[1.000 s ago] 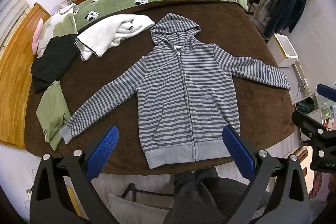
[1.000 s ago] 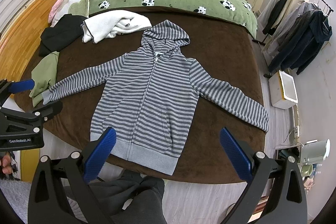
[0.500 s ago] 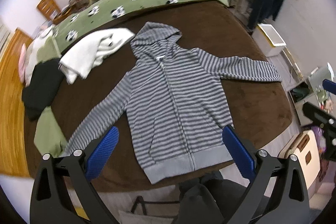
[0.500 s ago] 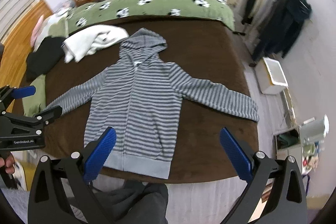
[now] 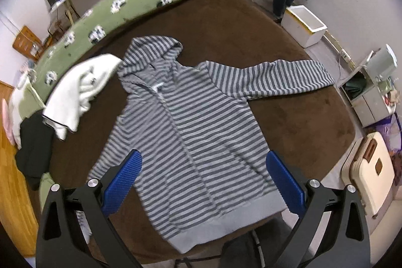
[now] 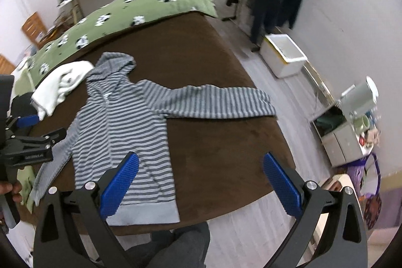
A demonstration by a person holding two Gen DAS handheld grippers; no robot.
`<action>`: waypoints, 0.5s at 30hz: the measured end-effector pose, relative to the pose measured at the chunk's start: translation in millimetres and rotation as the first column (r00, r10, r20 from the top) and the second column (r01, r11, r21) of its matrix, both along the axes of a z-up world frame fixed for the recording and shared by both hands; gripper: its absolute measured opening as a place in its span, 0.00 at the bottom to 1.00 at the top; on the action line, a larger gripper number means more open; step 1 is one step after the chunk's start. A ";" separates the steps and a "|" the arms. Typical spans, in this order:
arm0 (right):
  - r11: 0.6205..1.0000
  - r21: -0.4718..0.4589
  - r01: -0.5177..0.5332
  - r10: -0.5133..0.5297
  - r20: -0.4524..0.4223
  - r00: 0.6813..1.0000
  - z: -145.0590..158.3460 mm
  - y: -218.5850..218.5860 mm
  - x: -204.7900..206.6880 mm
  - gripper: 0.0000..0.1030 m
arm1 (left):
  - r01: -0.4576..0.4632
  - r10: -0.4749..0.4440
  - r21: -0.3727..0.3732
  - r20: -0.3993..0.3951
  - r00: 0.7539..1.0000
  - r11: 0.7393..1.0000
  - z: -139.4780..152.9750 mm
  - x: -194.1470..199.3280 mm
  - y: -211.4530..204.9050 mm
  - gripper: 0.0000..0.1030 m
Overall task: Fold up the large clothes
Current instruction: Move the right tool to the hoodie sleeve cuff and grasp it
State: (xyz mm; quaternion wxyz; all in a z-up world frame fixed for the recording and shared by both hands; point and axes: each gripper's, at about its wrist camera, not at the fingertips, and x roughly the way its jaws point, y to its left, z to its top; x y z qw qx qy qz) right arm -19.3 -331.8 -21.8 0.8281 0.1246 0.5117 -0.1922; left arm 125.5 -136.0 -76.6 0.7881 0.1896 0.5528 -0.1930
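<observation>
Ahead of both claws: grey-striped zip hoodie [image 5: 191,122] spread flat on brown bedspread [image 5: 289,122], ready for folding.
Left claw [image 5: 203,182]: fingers apart, empty.
Right claw [image 6: 201,182]: likewise.

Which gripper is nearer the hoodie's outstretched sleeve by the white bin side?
Right. The right gripper hangs over the bed edge below that sleeve; the left gripper hangs over the hoodie's hem.

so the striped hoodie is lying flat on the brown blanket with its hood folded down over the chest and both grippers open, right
Not quite: the striped hoodie lies flat on the brown blanket with its hood spread out above the collar, not folded down. The left wrist view shows it. Both grippers are open.
</observation>
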 end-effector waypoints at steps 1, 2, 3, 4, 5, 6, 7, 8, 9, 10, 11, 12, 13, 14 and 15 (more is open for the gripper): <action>1.000 -0.003 0.009 -0.009 -0.002 1.000 -5.7 -5.8 0.4 0.95 | -0.009 0.009 -0.014 -0.013 1.000 1.000 -9.3 5.3 -5.7 0.94; 1.000 -0.006 0.020 -0.020 -0.006 1.000 -14.0 -14.0 1.6 0.95 | -0.018 0.018 -0.020 -0.021 1.000 1.000 -22.3 12.9 -14.8 0.94; 1.000 -0.008 0.026 -0.026 -0.007 1.000 -20.1 -18.7 3.1 0.95 | -0.019 0.019 -0.028 -0.021 1.000 0.999 -33.3 17.8 -22.2 0.94; 0.999 -0.013 0.034 -0.034 -0.011 0.999 -31.0 -29.1 4.6 0.95 | -0.022 0.022 -0.027 -0.018 1.000 0.999 -42.2 21.9 -28.6 0.94; 0.999 -0.019 0.044 -0.044 -0.018 0.999 -40.5 -37.9 7.2 0.95 | -0.027 0.026 -0.030 -0.020 0.999 0.999 -53.5 27.4 -36.5 0.94; 0.999 -0.026 0.048 -0.048 -0.021 0.999 -46.4 -44.0 9.5 0.95 | -0.030 0.029 -0.045 -0.023 0.999 0.999 -68.1 34.5 -48.4 0.94; 0.998 -0.035 0.050 -0.051 -0.017 0.999 -56.2 -54.6 12.9 0.95 | -0.035 0.034 -0.045 -0.022 0.999 0.998 -79.3 40.0 -56.3 0.94; 0.998 -0.040 0.048 -0.048 -0.007 0.999 -64.8 -63.1 16.5 0.95 | -0.041 0.040 -0.047 -0.022 0.999 0.998 -91.8 46.7 -64.7 0.94; 0.998 -0.050 0.047 -0.047 -0.003 0.999 -77.7 -74.1 20.0 0.95 | -0.051 0.050 -0.060 -0.022 0.999 0.997 -108.1 54.7 -76.3 0.94; 0.997 -0.057 0.050 -0.051 -0.006 0.999 -90.1 -86.6 23.1 0.95 | -0.062 0.061 -0.064 -0.025 0.998 0.996 -122.8 62.2 -85.6 0.94; 0.996 -0.061 0.058 -0.058 -0.004 0.998 -102.4 -97.0 25.4 0.95 | -0.069 0.068 -0.066 -0.026 0.997 0.995 -134.6 68.0 -92.6 0.94; 0.995 -0.069 0.068 -0.068 -0.001 0.998 -110.5 -104.0 25.8 0.95 | -0.086 0.086 -0.052 -0.015 0.996 0.995 -156.3 76.5 -105.0 0.94; 0.993 -0.083 0.089 -0.089 -0.002 0.996 -124.6 -115.7 27.8 0.95 | -0.097 0.097 -0.044 -0.008 0.995 0.994 -168.2 81.9 -109.3 0.94; 0.991 -0.088 0.099 -0.100 0.001 0.995 -137.1 -125.4 29.0 0.95 | -0.115 0.115 -0.037 -0.002 0.993 0.993 -182.2 87.0 -116.0 0.94; 0.990 -0.082 0.112 -0.111 0.010 0.994 -153.5 -137.9 29.8 0.95 | -0.148 0.148 -0.036 -0.008 0.989 0.988 -201.6 94.5 -122.1 0.94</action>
